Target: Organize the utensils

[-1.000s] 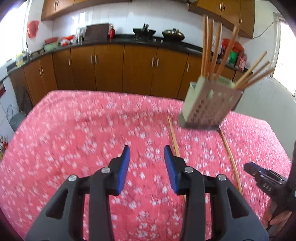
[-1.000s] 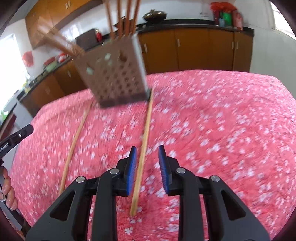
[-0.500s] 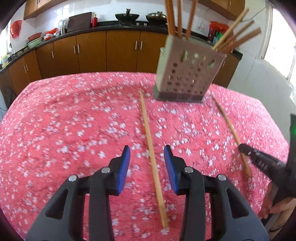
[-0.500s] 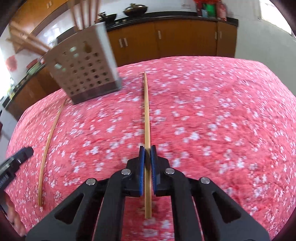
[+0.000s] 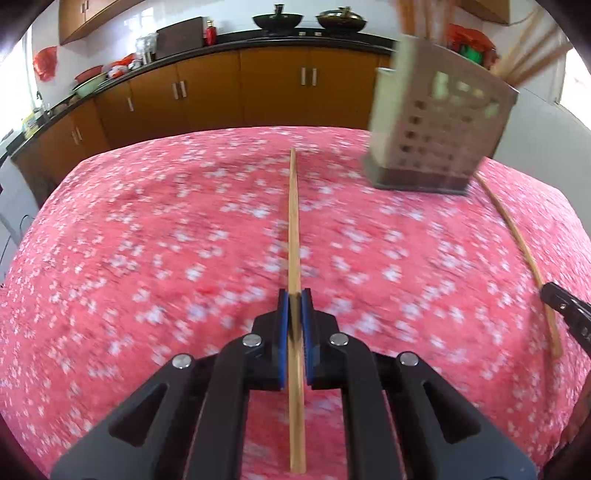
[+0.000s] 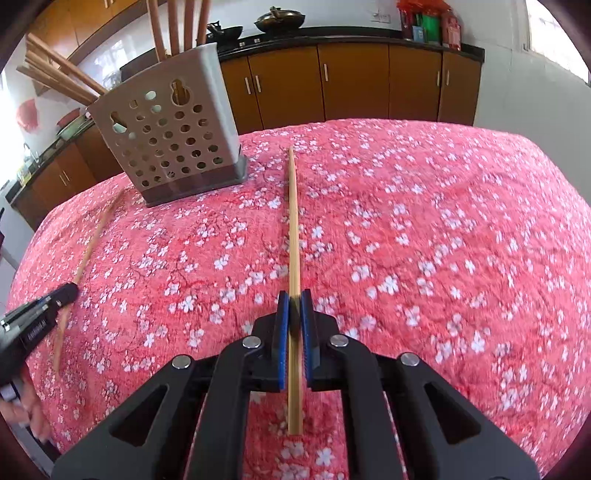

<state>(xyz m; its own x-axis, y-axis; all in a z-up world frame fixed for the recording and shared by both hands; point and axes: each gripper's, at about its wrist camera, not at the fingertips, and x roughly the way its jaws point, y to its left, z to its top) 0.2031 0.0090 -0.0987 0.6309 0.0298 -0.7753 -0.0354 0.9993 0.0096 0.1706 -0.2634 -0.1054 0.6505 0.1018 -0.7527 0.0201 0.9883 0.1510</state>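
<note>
Pinched near its thick end, a slender bamboo chopstick (image 5: 293, 236) is held by the left gripper (image 5: 294, 306); another (image 6: 293, 236) by the right gripper (image 6: 294, 306), centre frame. Light, stiff, slippery; the perforated grey plastic holder (image 6: 173, 147) stands upper left.

Two grippers showing: left gripper (image 5: 294, 295) and right gripper (image 6: 294, 295), each clamping one chopstick. Two chopsticks sitting outside the holder: left chopstick (image 5: 293, 221) and right chopstick (image 6: 293, 221). One perforated holder (image 6: 173, 147) standing toward the far edge of the table (image 6: 443, 221). Roughly seven stored chopsticks (image 6: 173, 22) sticking out of it: four upright, three leaning. Two woks (image 5: 282, 20) sitting on the counter (image 5: 184, 59) behind.
</note>
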